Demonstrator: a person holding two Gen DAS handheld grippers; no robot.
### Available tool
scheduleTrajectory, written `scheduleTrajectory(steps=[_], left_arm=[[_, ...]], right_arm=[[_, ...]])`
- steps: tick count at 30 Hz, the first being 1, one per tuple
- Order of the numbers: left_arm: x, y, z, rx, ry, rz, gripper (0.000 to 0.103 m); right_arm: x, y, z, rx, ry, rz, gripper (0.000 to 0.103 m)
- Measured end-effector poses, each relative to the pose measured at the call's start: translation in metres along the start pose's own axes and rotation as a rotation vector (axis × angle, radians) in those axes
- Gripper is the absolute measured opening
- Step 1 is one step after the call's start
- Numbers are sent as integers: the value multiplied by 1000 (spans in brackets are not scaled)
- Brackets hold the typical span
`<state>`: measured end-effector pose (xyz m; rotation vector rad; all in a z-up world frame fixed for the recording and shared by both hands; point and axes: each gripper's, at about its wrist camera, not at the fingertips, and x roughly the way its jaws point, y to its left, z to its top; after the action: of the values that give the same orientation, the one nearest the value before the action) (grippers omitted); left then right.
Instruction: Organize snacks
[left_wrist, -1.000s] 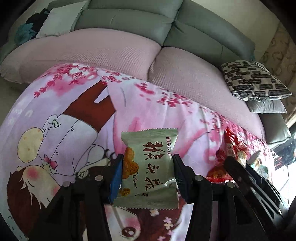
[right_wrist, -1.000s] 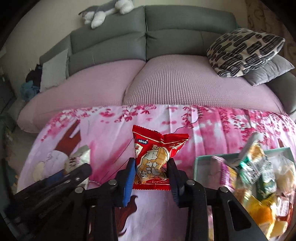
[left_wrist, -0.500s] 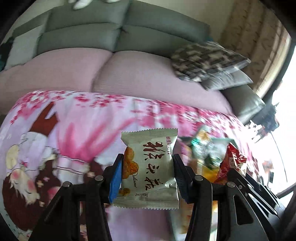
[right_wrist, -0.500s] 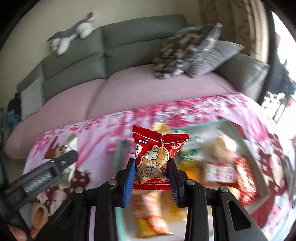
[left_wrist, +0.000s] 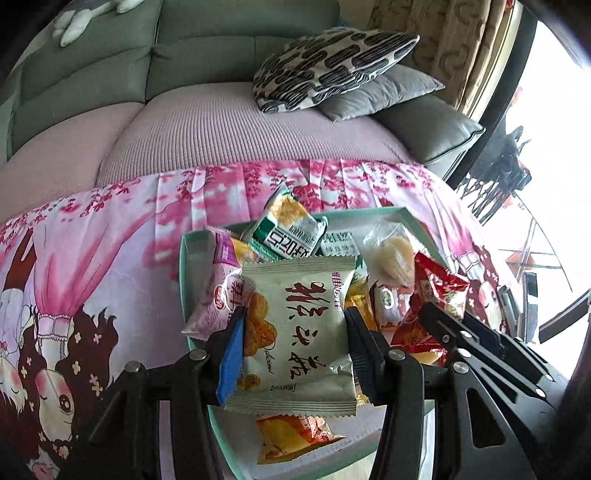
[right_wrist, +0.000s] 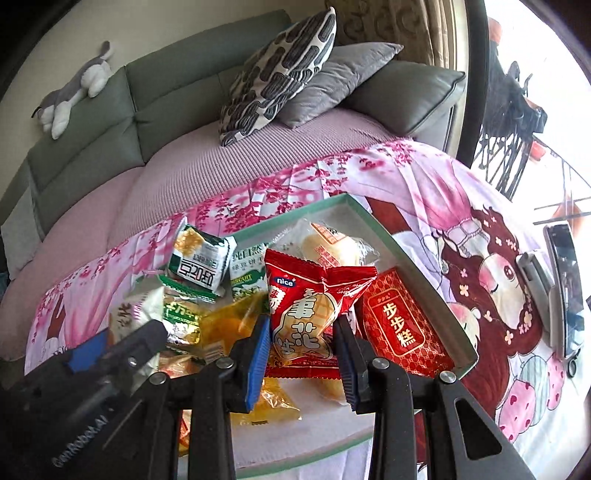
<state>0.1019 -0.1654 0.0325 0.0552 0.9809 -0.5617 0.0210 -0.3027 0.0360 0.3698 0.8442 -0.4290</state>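
Both grippers swung from bare cloth to above teal tray (left_wrist: 192, 243) | left gripper (left_wrist: 293, 345) clamps pale packet (left_wrist: 295, 328), right gripper (right_wrist: 301, 350) clamps red packet (right_wrist: 306, 310) | light, crinkly, slippery film; hold mid-sides.

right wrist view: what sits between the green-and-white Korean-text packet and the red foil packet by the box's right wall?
In the right wrist view, the green biscuit packet, the clear-wrapped pastry and the red snack packet held in the right gripper separate the green-and-white packet from the red foil packet.
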Motion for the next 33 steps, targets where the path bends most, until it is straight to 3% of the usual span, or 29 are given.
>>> scheduleTrajectory(steps=[6, 9, 11, 13, 17, 19, 21, 33], left_arm=[[-3, 3, 1, -19, 4, 0, 55], [-8, 3, 1, -25, 1, 10, 61], [-13, 5, 1, -38, -6, 20, 62], [-20, 11, -1, -62, -14, 35, 63], [-33, 25, -7, -116, -29, 97, 66], [-37, 32, -14, -140, -27, 138, 78], [-39, 39, -26, -157, -16, 174, 82], [-61, 74, -78, -222, -15, 342, 82]], right_arm=[[-1, 1, -3, -8, 4, 21, 38], [-5, 2, -2, -8, 1, 36, 38], [-8, 2, -3, -12, 1, 47, 42], [-11, 2, -6, -17, 5, 55, 57], [-18, 3, -14, -41, 11, 59, 65], [-21, 3, -20, -50, 16, 67, 73], [-23, 5, -26, -65, 20, 68, 79], [-42, 17, -68, -149, 18, 69, 98]])
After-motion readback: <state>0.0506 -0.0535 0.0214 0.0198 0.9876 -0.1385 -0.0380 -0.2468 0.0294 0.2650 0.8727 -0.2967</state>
